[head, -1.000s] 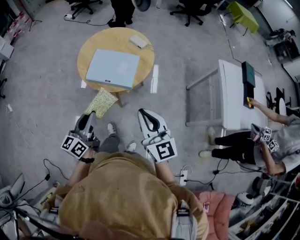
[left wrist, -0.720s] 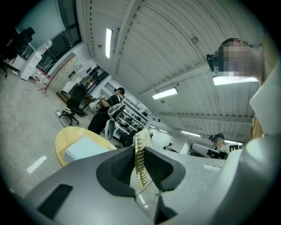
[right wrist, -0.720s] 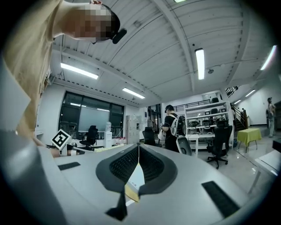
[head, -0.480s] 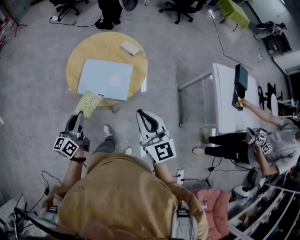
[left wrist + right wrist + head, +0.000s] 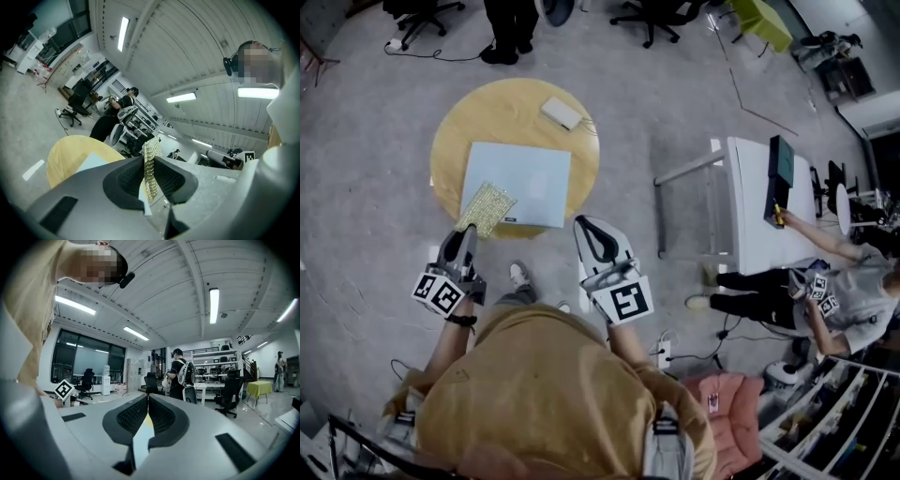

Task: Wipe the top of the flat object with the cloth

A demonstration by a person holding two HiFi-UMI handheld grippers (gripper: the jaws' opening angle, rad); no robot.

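Where pale-blue board [image 5: 525,178] lies flat on round wooden table [image 5: 469,112], knobbly yellow-green cloth [image 5: 486,208] overlaps its near left corner; contact unclear. Left gripper [image 5: 467,236] jaws clamped on cloth's near edge. Right gripper [image 5: 589,231] beside table's near rim, jaws together, empty. Small white box [image 5: 562,112] on table's far side. White bench [image 5: 750,197] well right, person [image 5: 862,281] seated beside.

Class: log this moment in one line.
left gripper: shut on cloth | cloth: over flat board near-left corner | right gripper: shut, empty | flat board: on round table
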